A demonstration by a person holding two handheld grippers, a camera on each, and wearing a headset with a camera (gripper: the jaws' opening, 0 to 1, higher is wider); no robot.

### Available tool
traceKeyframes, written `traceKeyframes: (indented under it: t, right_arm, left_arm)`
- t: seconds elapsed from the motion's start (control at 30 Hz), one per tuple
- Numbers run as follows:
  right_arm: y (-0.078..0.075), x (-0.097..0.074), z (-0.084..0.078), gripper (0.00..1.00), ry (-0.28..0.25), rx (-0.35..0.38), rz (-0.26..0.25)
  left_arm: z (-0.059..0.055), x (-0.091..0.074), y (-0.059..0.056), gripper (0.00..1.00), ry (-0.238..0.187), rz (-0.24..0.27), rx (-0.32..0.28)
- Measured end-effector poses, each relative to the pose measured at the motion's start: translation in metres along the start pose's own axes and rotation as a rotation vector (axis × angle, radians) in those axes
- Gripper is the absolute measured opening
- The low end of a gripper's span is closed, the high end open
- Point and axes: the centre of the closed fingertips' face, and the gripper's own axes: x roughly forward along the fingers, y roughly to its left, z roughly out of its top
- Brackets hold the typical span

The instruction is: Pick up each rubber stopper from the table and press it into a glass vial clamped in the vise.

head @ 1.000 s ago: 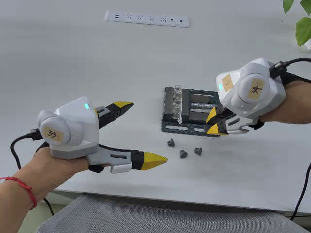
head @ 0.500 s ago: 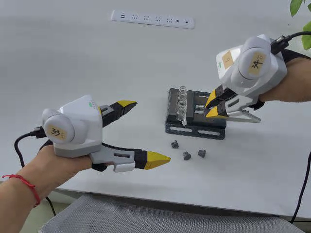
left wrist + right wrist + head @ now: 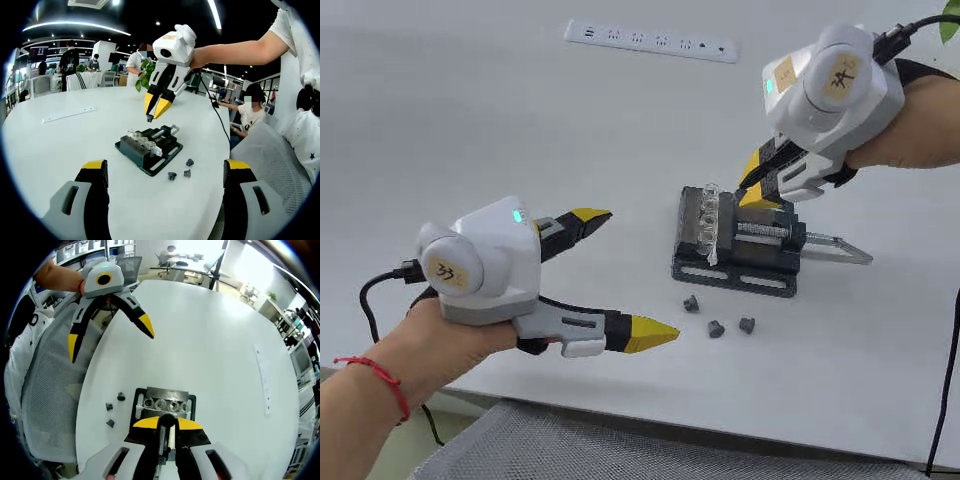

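Right tongs [image 3: 748,185] at upper right of the head view, pinching a dark rubber stopper [image 3: 166,420] above the vise [image 3: 740,262] at centre right. Row of glass vials [image 3: 708,215] clamped upright in it. Three more stoppers [image 3: 715,327] loose on the white surface [image 3: 470,120] just below the vise. Left tongs [image 3: 640,272] at lower left, spread wide, holding nothing

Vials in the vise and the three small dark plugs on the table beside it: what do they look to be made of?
Row of clear cylindrical vials: glass by the look, see-through with bright glints along the walls. Three small dark grey stoppers: probably rubber, matte with no shine, though too small to be sure.
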Motion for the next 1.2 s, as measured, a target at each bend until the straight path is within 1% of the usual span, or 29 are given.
traceKeyframes:
  t: [0.07, 0.13, 0.3, 0.47, 0.57, 0.67, 0.73, 1.0, 1.2]
  right_arm:
    - [-0.005, 0.002, 0.003, 0.07, -0.004, 0.005, -0.004]
    - [-0.008, 0.004, 0.006, 0.07, -0.003, 0.005, -0.005]
    - [-0.019, 0.009, 0.008, 0.07, 0.007, -0.001, 0.000]
    - [-0.025, 0.017, 0.007, 0.07, 0.016, 0.000, 0.010]
    - [-0.024, 0.018, 0.005, 0.07, 0.022, 0.002, 0.015]
    - [-0.026, 0.023, 0.003, 0.07, 0.026, 0.007, 0.021]
    - [-0.023, 0.022, 0.003, 0.07, 0.030, 0.008, 0.027]
    - [-0.024, 0.029, 0.000, 0.07, 0.041, 0.012, 0.036]
    - [-0.026, 0.034, 0.002, 0.07, 0.049, 0.014, 0.046]
  left_arm:
    - [0.001, 0.000, 0.000, 0.95, -0.003, -0.001, -0.002]
    - [0.001, 0.000, 0.000, 0.95, -0.006, -0.003, -0.003]
    - [0.004, 0.000, 0.001, 0.95, -0.013, -0.004, -0.005]
    - [0.006, 0.000, 0.004, 0.95, -0.020, -0.006, -0.007]
    - [0.006, 0.000, 0.005, 0.95, -0.024, -0.006, -0.010]
    - [0.005, 0.001, 0.006, 0.95, -0.026, -0.006, -0.013]
    - [0.005, 0.001, 0.006, 0.95, -0.025, -0.007, -0.013]
    - [0.005, 0.002, 0.008, 0.95, -0.034, -0.006, -0.022]
    - [0.004, 0.002, 0.009, 0.95, -0.037, -0.004, -0.027]
